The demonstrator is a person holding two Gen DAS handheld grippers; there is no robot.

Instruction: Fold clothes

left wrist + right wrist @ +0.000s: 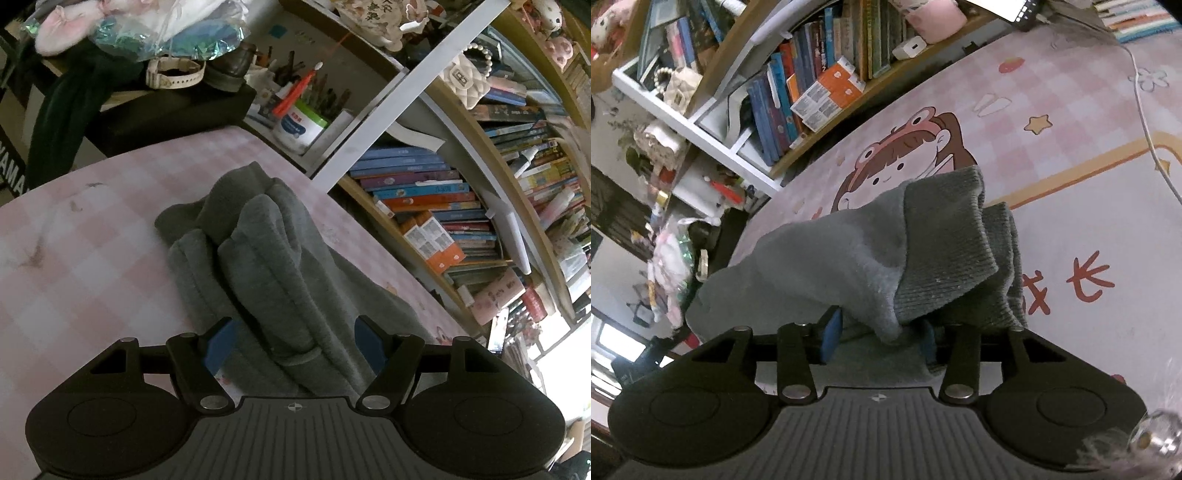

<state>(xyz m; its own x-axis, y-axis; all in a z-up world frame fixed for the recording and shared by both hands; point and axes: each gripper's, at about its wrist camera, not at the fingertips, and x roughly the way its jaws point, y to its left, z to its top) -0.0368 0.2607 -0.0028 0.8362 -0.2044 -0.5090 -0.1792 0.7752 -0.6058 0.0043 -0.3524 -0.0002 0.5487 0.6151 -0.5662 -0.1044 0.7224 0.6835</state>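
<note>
Right tongs (879, 338): jaws parted, blue pads either side of a drooping fold of the grey garment (871, 254). Cloth hangs between the pads, but a gap shows beside the left pad, so this reads as released, not clamped. The ribbed cuff (945, 258) sits just ahead of the tips, piled on the folded bulk.

Left tongs (295, 343): wide open, gripping nothing. The garment's near end runs between the pads, apparently clear of both, with a small rolled edge (295, 356) right at the centre line.

Step, as I read it: set the sleeve end down onto the stack and let go. To do it well:
- back the right tongs straight out along the fingers, low, so the pads don't drag the cuff off the pile
- keep the left tongs parked until the cloth settles
- the fleece looks thick and springy; I'd expect the fold to pop up, so press it flat before the next fold

Garment sits bunched in lumpy layers on the pink checked worktop (92, 240), lengthwise away from the left tongs, and near the edge facing the bookshelf (443, 206). Far from a neat fold yet.
</note>
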